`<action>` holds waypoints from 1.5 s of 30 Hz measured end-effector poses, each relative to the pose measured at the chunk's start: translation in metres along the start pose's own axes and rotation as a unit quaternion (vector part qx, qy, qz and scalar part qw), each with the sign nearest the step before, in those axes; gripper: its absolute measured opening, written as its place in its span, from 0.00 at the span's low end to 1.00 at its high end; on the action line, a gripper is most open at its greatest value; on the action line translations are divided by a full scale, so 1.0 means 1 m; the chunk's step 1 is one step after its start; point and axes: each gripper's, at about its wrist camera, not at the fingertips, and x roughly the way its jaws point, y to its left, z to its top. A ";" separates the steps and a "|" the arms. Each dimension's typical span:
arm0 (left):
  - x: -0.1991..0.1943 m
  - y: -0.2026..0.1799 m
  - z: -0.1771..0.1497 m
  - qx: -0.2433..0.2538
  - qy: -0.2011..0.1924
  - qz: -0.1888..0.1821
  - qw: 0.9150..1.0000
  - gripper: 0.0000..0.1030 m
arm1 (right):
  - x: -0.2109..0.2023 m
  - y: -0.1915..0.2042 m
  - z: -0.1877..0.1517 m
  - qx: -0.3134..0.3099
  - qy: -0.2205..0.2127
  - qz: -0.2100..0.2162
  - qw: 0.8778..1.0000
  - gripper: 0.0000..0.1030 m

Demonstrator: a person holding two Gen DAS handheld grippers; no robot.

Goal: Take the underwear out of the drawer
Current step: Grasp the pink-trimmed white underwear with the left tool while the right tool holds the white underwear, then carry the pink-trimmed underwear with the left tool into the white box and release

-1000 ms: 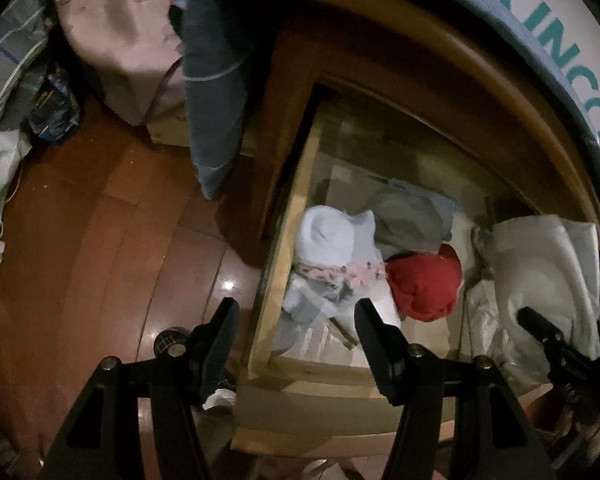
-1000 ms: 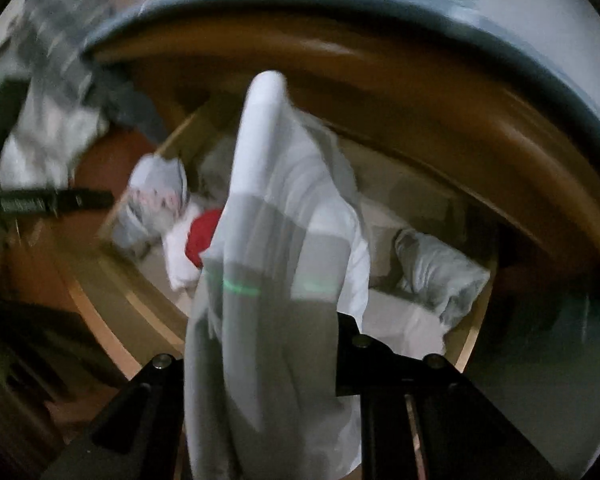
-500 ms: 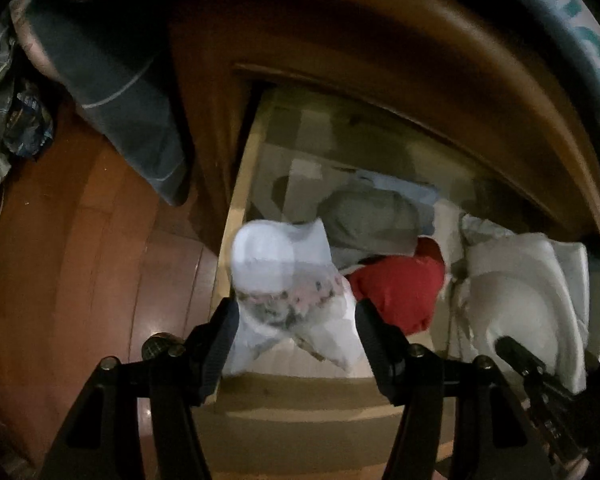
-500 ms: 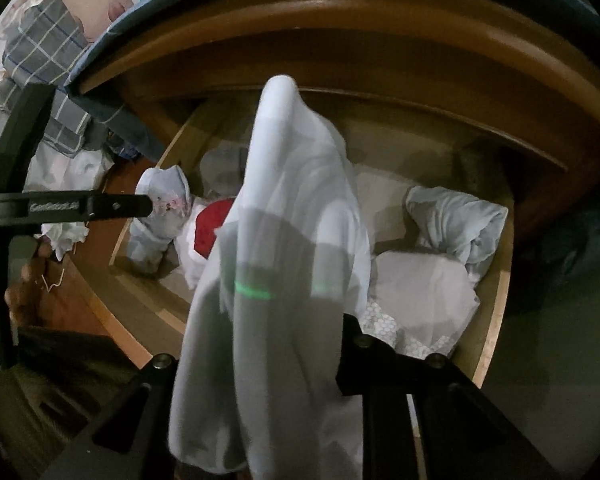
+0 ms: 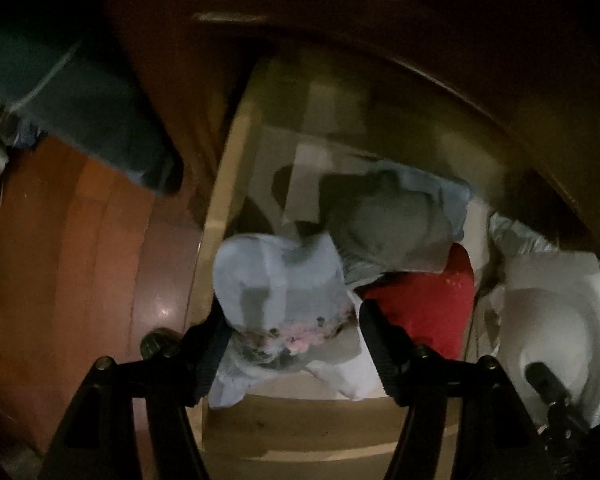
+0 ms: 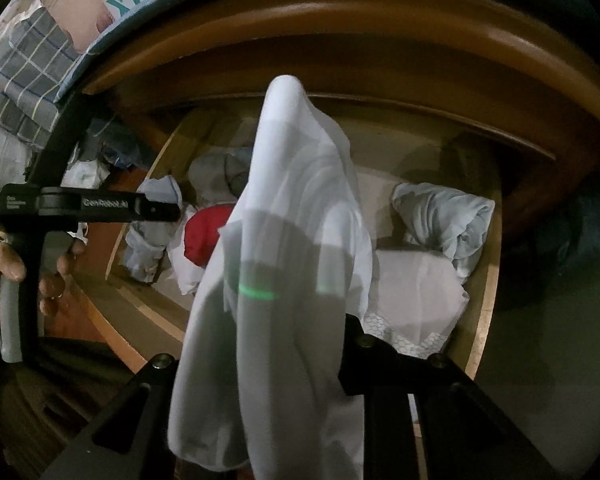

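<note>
The wooden drawer (image 5: 216, 200) stands pulled out, with several bundled garments inside. My left gripper (image 5: 292, 332) hangs low over its front left corner, jaws opening. A pale blue bundle with pink floral trim (image 5: 276, 280) lies between the fingers; the left finger (image 5: 210, 352) brushes its edge and the right finger (image 5: 380, 340) stands apart from it. My right gripper (image 6: 260, 344) is shut on a white garment (image 6: 300, 200), which drapes up over its fingers above the drawer (image 6: 488, 280). The right wrist view shows the left gripper (image 6: 164, 210) held by a hand (image 6: 4, 276).
A red garment (image 5: 424, 308) and a grey one (image 5: 388, 232) lie mid-drawer. A pale blue roll (image 6: 448, 220) and a white patterned fold (image 6: 416, 292) fill the right end. The bed's wooden rail (image 6: 340, 20) overhangs the drawer. A dark cloth (image 5: 100, 120) hangs over the wood floor (image 5: 80, 260).
My left gripper has come down and across from beside the drawer, so the pale floral-trimmed bundle now sits between its fingers. The right gripper keeps its hold on the white garment, barely moving.
</note>
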 end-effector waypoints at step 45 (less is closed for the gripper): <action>-0.369 -0.083 -0.031 0.236 -0.308 -0.135 0.912 0.18 | 0.015 0.019 -0.002 -0.031 0.026 -0.040 0.998 0.19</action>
